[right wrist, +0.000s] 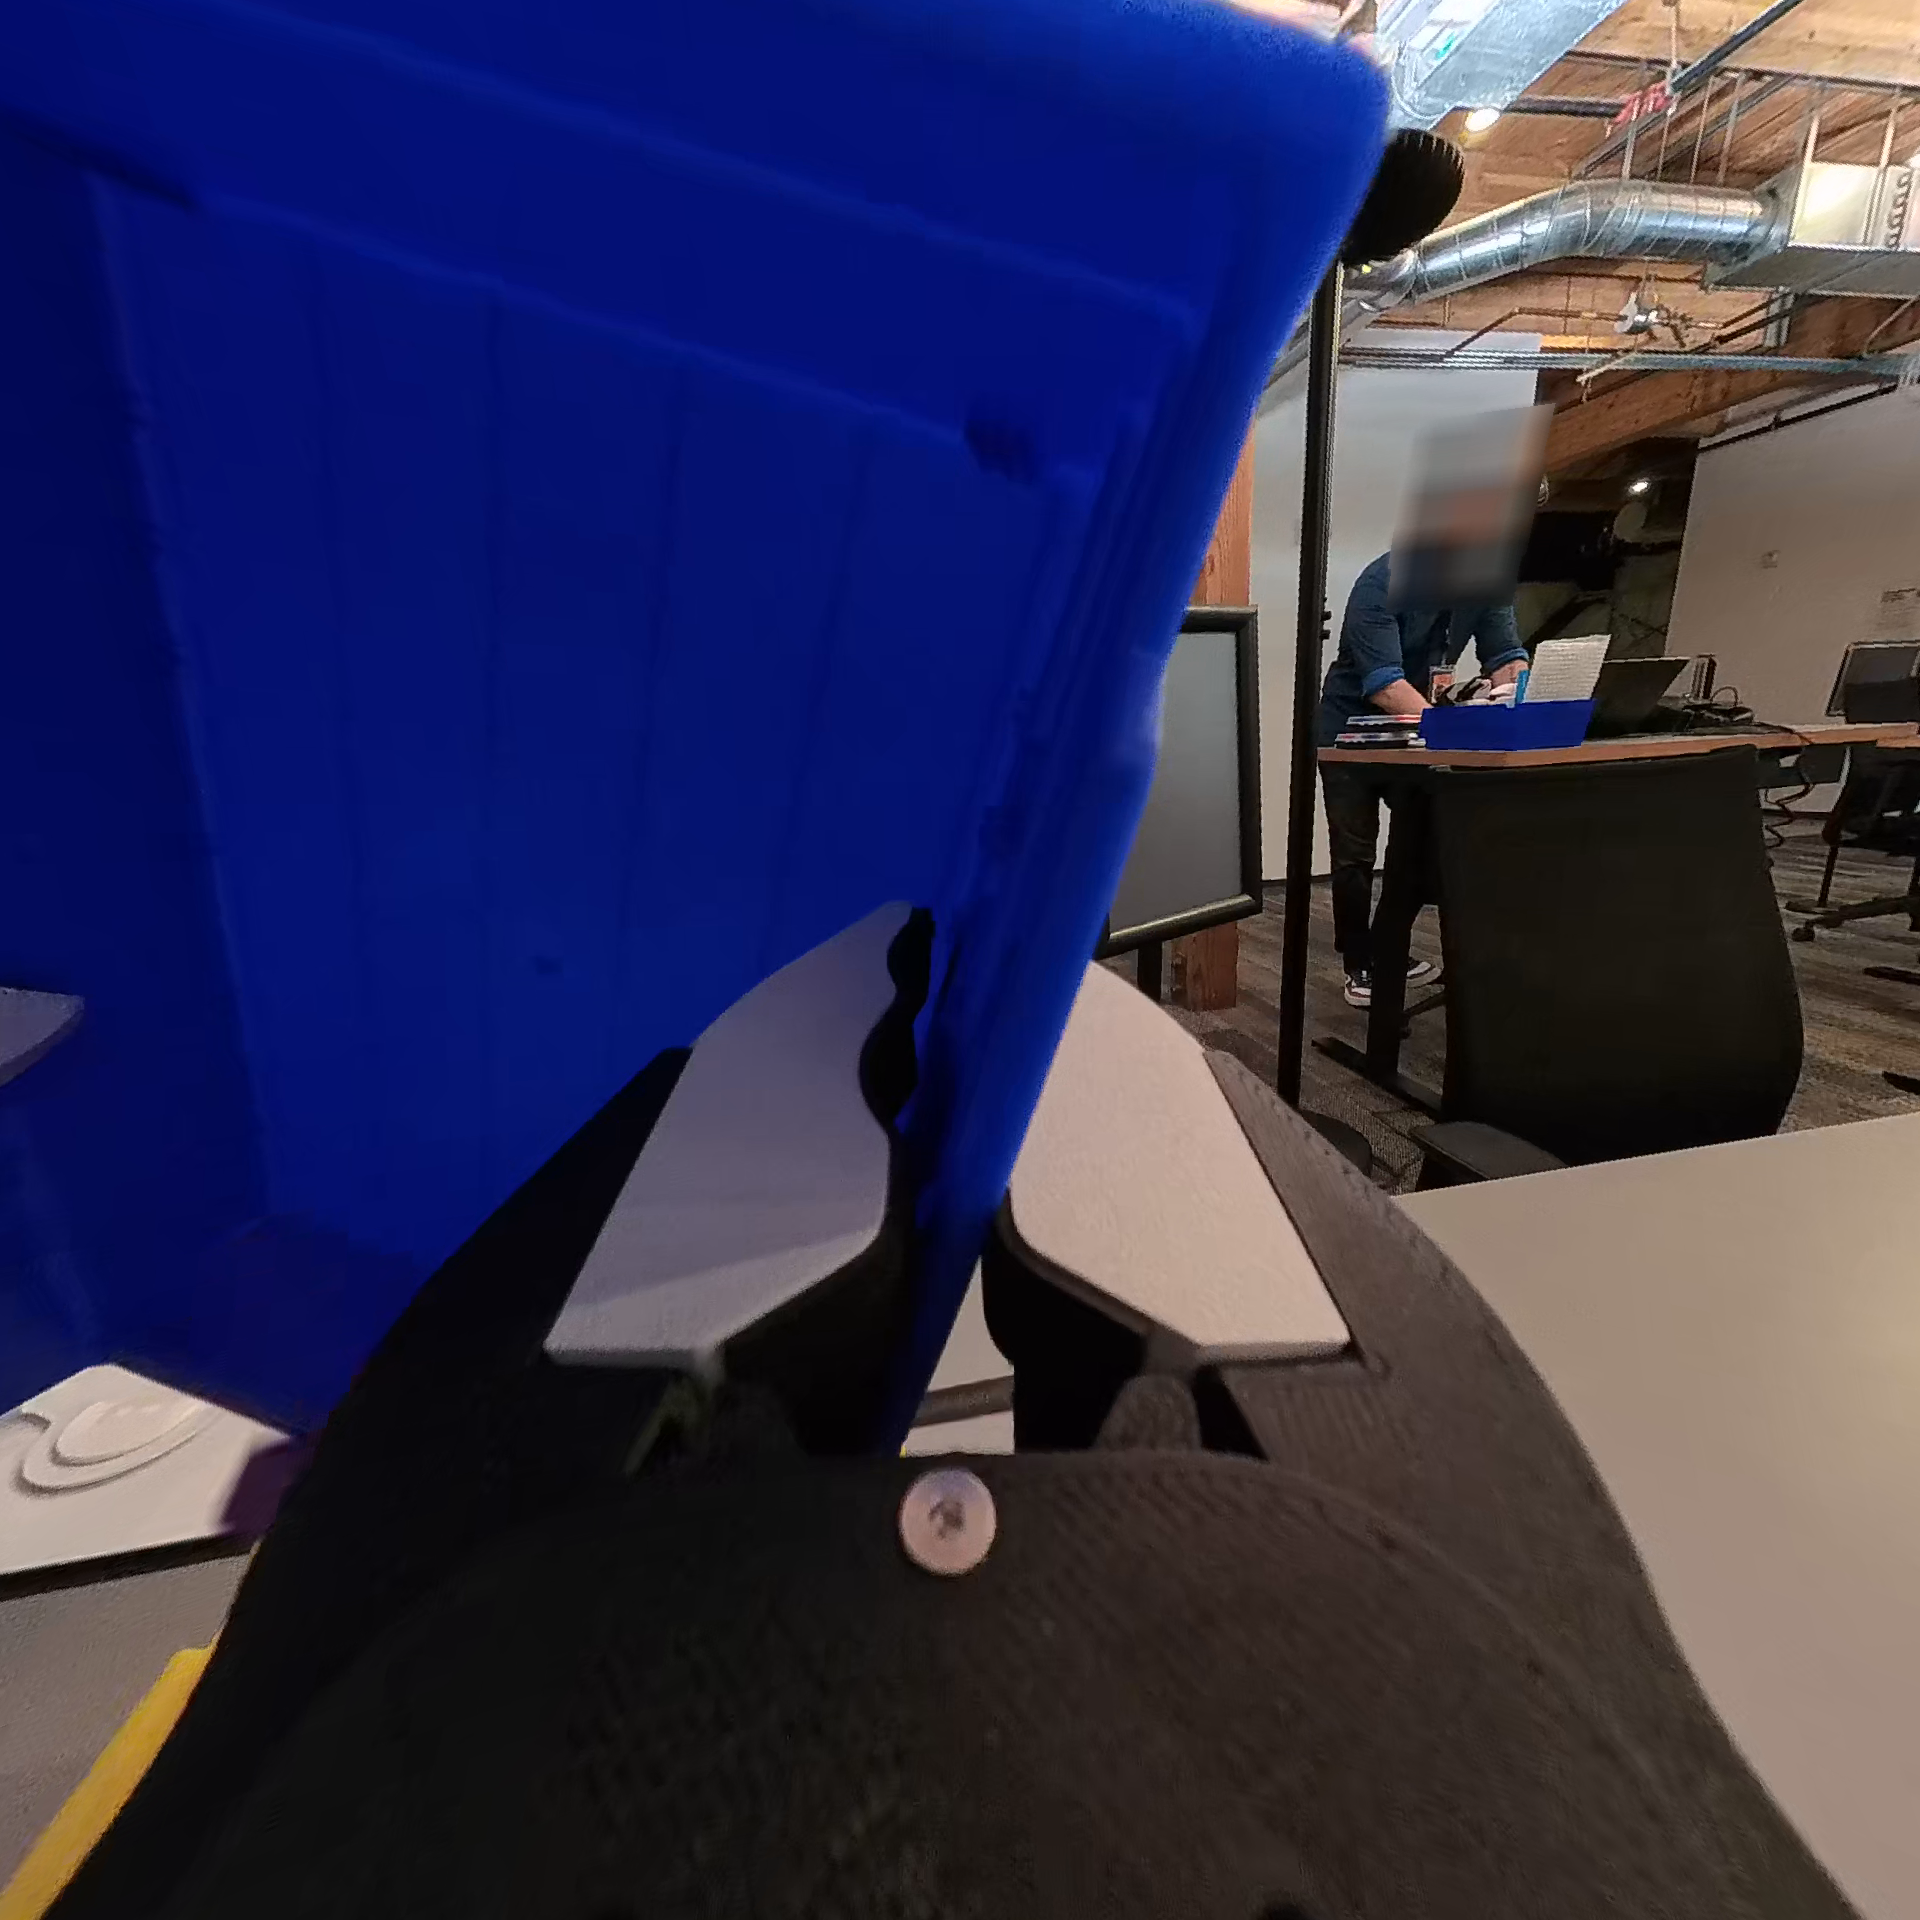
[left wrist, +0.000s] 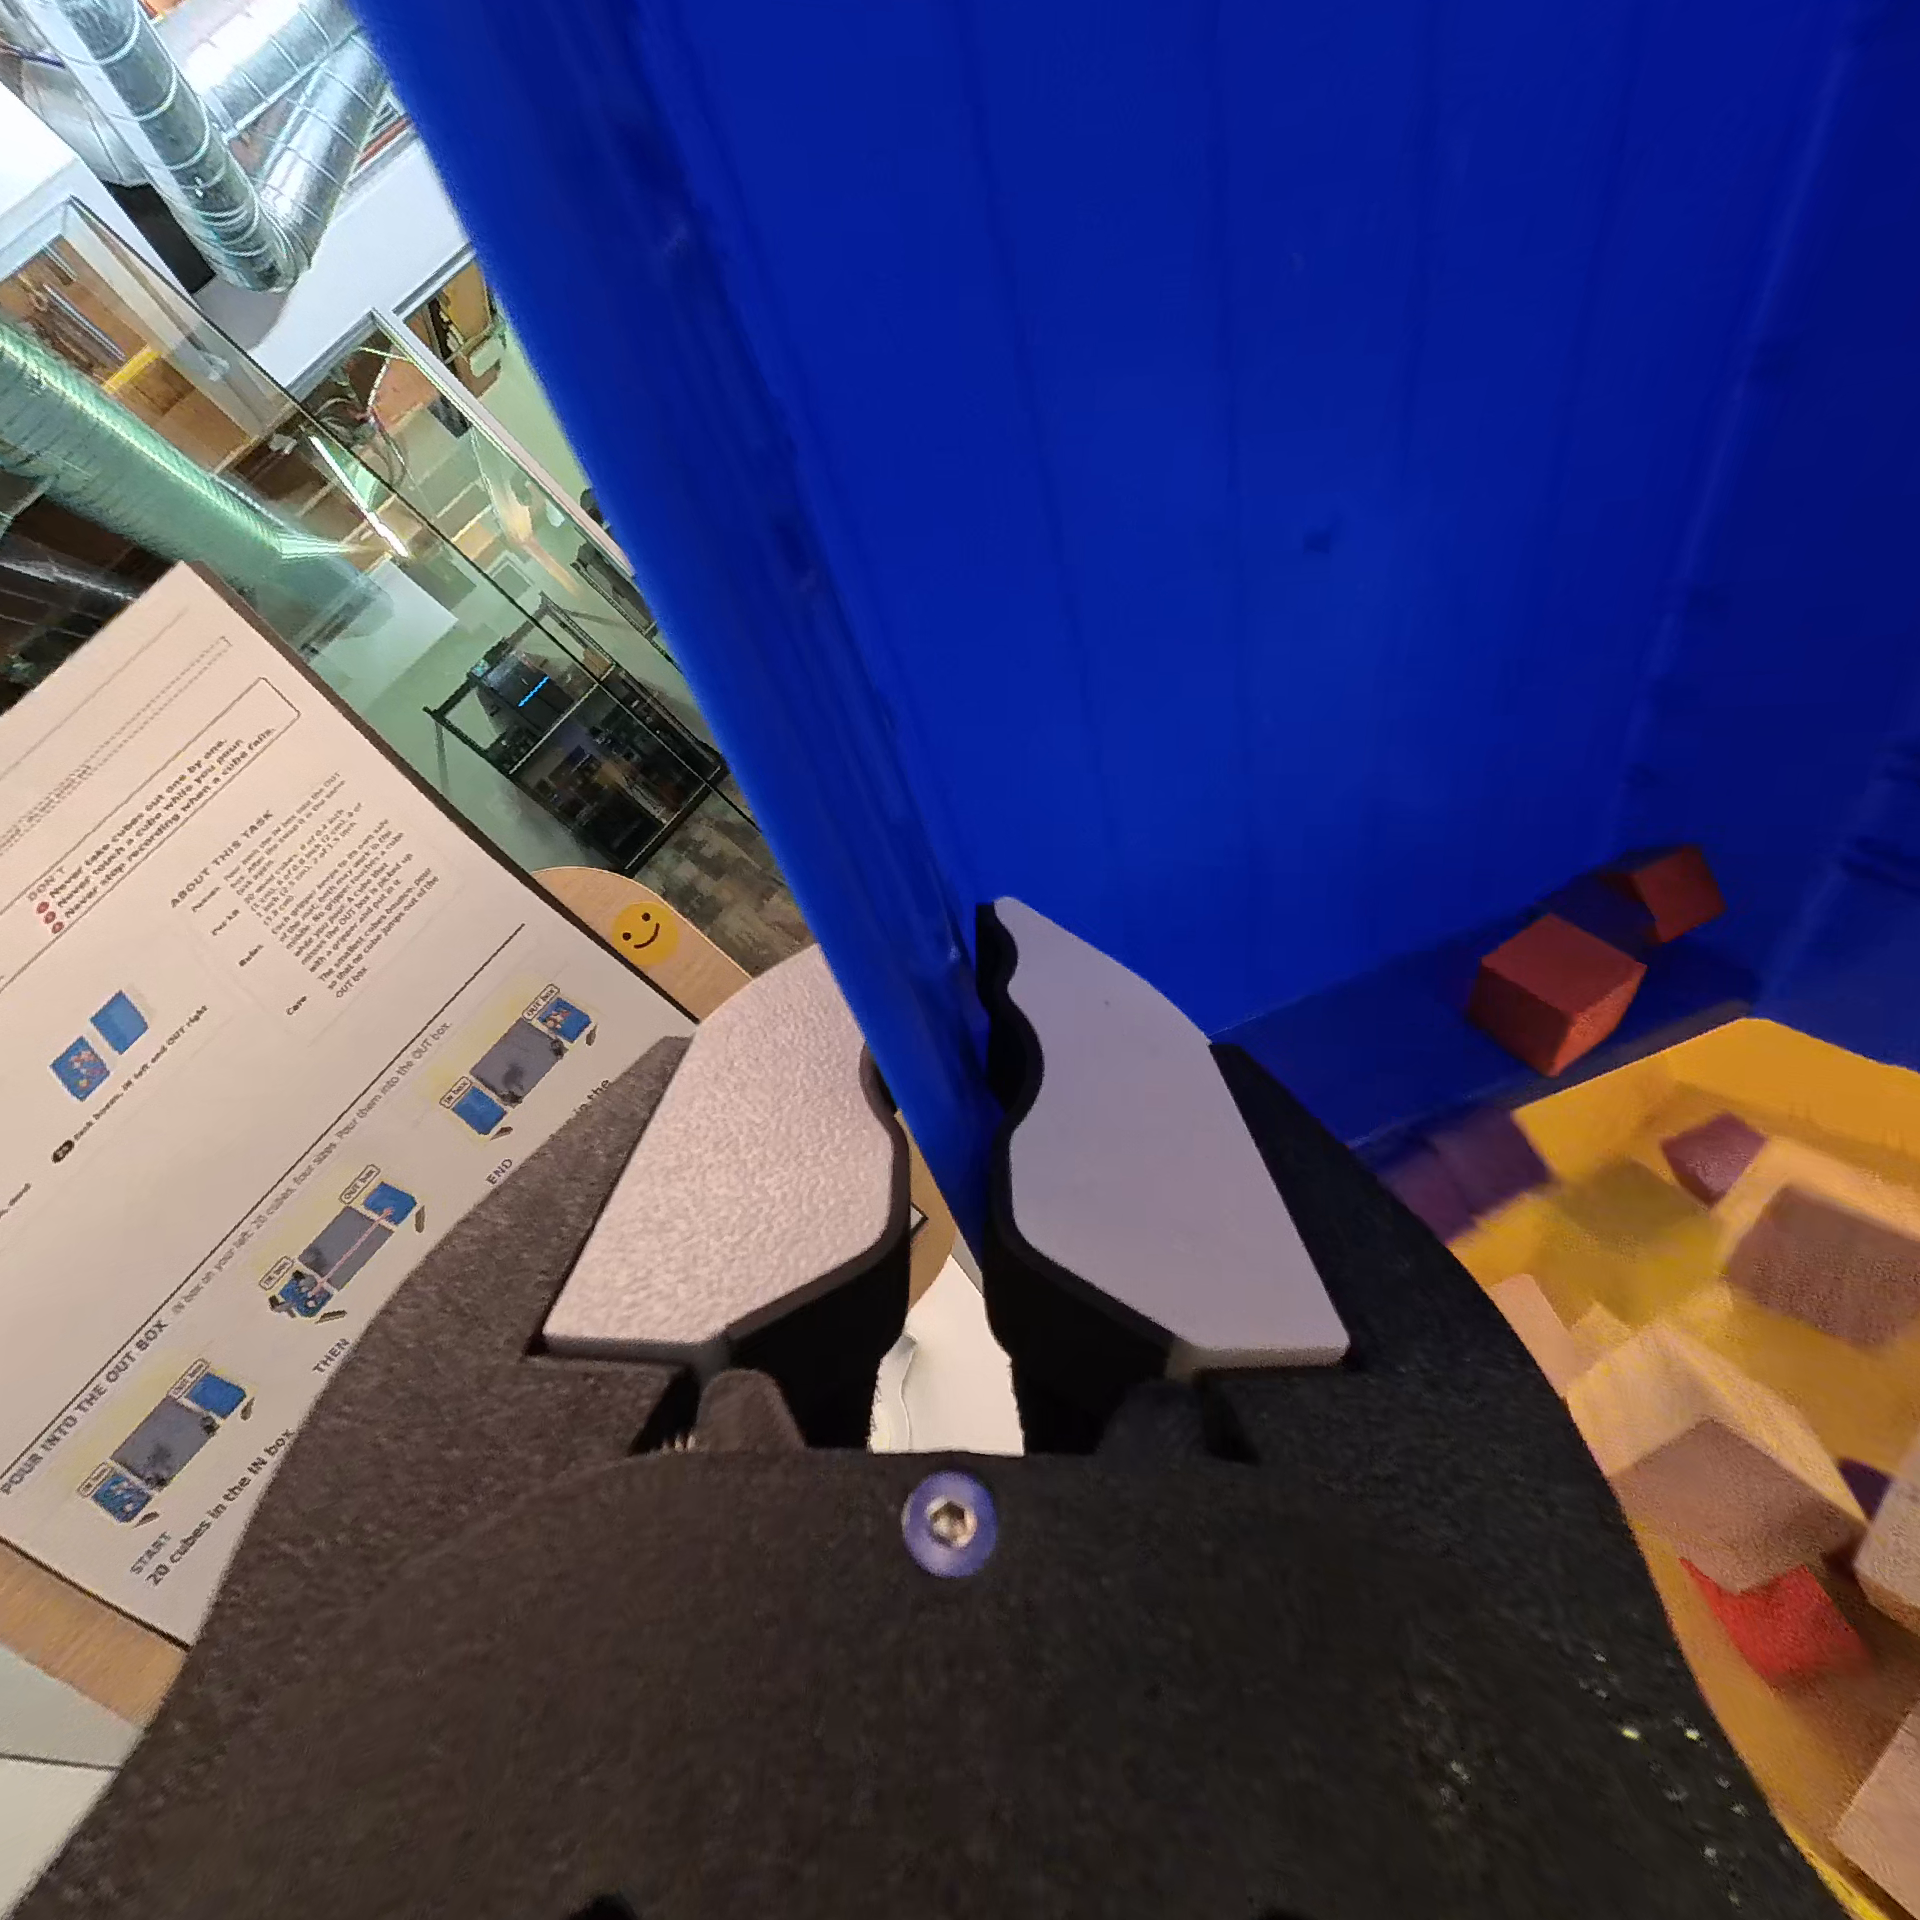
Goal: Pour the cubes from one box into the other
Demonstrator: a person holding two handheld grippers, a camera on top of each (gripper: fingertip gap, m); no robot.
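Both claws, left [left wrist: 940,1049] and right [right wrist: 951,1049], were clamped on opposite walls of the blue box [left wrist: 1247,520], tipped steeply over the yellow box [left wrist: 1621,1153].
Pour nearly complete: most cubes [left wrist: 1766,1496] lay in the yellow box; two red cubes [left wrist: 1553,987] rested at the blue box's lower edge, apparently not yet out.

Two boxes show in the left wrist view: one blue box [left wrist: 1247,520], tipped up, and one yellow box [left wrist: 1579,1143] at the near right. Two grippers clamp the blue box's walls, the left gripper [left wrist: 940,1091] and the right gripper [right wrist: 935,1091]. Three cubes [left wrist: 1553,987] lie in the blue box: two red, one dark purple. The yellow box's blurred pile cannot be counted exactly.
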